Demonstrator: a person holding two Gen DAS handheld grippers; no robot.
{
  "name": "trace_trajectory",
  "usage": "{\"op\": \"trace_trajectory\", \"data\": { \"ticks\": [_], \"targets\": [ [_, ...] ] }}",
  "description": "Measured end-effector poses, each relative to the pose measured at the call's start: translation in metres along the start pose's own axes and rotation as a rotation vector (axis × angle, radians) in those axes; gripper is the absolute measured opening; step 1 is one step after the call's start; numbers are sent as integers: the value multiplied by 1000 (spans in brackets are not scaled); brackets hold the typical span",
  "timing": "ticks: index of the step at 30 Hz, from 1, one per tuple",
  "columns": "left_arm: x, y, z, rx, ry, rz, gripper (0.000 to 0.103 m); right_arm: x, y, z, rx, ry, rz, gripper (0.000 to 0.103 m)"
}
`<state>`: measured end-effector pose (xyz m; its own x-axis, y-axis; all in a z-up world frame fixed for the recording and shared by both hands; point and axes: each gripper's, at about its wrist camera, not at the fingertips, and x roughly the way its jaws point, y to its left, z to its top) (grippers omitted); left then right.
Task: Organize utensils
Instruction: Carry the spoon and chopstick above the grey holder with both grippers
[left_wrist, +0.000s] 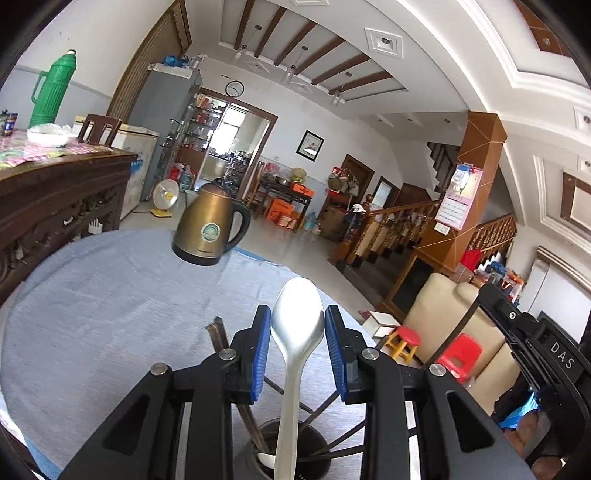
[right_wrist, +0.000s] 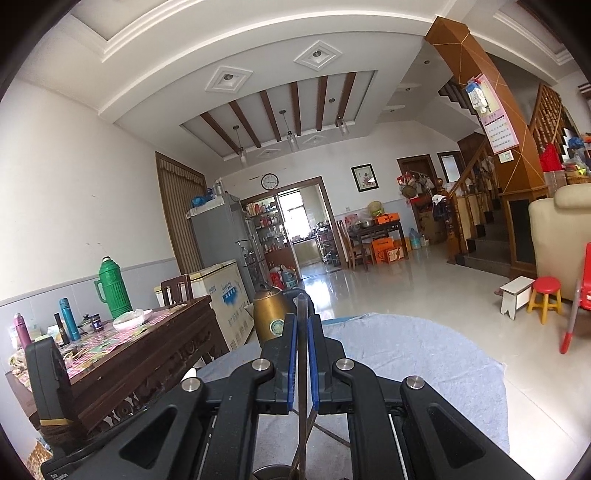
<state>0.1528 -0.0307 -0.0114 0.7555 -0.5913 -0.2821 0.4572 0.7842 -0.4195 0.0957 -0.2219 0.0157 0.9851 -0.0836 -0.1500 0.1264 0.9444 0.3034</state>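
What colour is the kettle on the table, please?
The kettle is bronze-gold with a black handle and base; the left wrist view shows it best.

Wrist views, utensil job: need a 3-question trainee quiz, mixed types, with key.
1. True or false: the left claw grips a metal spoon.
2. What does the right claw pinch? A) a fork B) dark chopsticks C) nothing
3. Fill in: on the cloth-covered table, beyond the left claw, stands a brass-coloured ____.

Key: 1 true; 2 B; 3 kettle.
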Motion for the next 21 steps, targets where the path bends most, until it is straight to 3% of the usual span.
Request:
{"op": "trace_trajectory", "data": {
  "ticks": [8,21],
  "targets": [
    [4,9,5,-106,-31,-94,31,2,-3,-2,5,15,9,7],
    [32,2,-17,-96,-76,-85,31,4,-2,-10,4,39,25,7]
  ]
}}
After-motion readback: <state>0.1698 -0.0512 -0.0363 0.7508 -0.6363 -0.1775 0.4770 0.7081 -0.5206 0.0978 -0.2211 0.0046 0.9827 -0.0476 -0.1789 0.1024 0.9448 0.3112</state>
